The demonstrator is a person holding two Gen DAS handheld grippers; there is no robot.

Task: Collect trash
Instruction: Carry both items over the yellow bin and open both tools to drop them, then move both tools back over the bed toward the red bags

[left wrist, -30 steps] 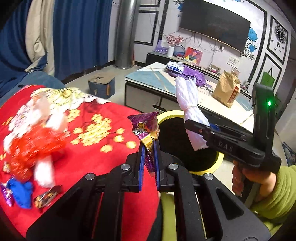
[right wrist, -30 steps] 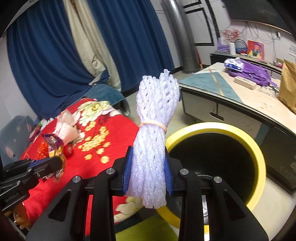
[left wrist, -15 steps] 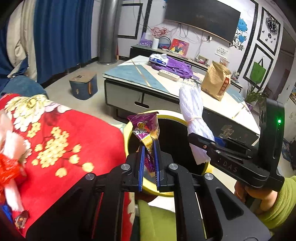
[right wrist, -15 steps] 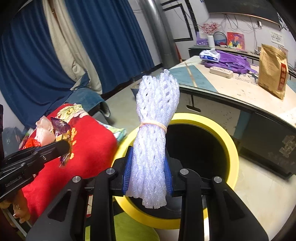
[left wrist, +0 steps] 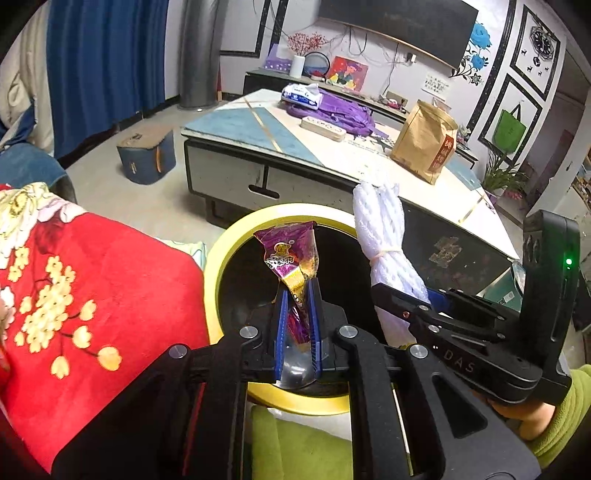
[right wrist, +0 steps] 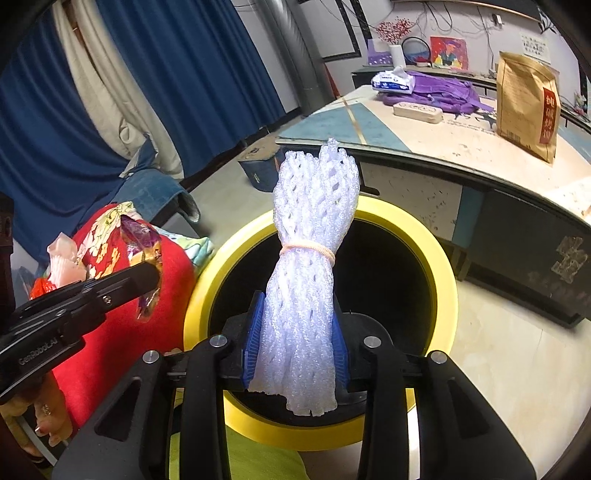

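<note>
Both loads [left wrist: 291, 258] now over bin [left wrist: 221, 258]

You've got blue curtains [left wrist: 107, 62] left, a low coffee table [left wrist: 258, 129] on the pale floor [left wrist: 155, 206], a TV [left wrist: 399, 22] on the white wall [left wrist: 391, 59], and framed panels [left wrist: 535, 48] at right.

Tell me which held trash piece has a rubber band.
The white foam net in the right gripper; the left gripper's purple wrapper has none.
</note>
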